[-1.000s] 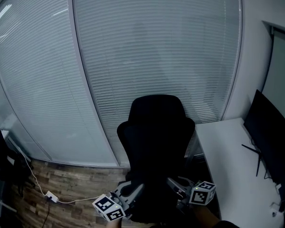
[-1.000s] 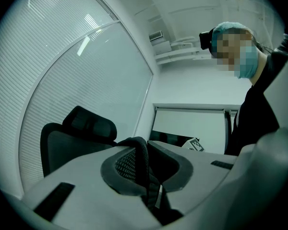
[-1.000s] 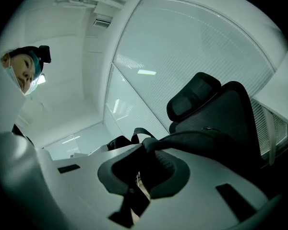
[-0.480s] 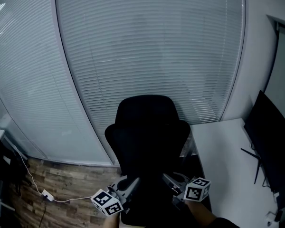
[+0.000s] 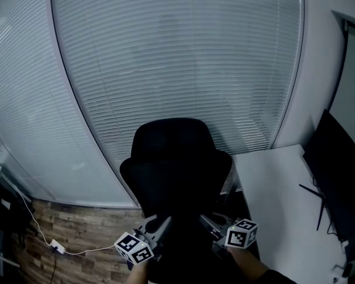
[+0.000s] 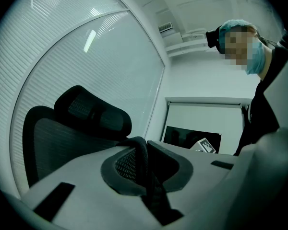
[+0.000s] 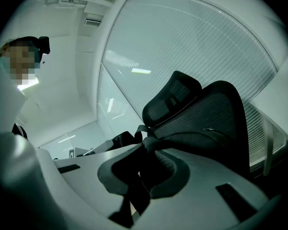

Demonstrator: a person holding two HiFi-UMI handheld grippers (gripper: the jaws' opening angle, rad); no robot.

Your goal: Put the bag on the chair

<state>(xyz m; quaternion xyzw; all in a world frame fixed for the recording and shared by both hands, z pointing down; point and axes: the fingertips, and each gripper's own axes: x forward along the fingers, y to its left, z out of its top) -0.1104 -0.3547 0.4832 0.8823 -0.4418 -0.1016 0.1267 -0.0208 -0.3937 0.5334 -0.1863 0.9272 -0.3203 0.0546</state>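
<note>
Window blinds fill the wall behind the black chair (image 5: 176,158). Your left gripper (image 5: 160,228) and right gripper (image 5: 210,225) are each clamped on a strap (image 6: 143,157) of the dark bag (image 7: 197,138), which hangs between them just in front of the chair.

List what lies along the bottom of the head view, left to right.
white power adapter on the floor → left gripper → right gripper → white desk → dark monitor

Chair (image 5: 176,170) black mesh; bag strap (image 6: 145,166) woven cloth; floor (image 5: 83,232) wood; desk (image 5: 272,188) matt.
</note>
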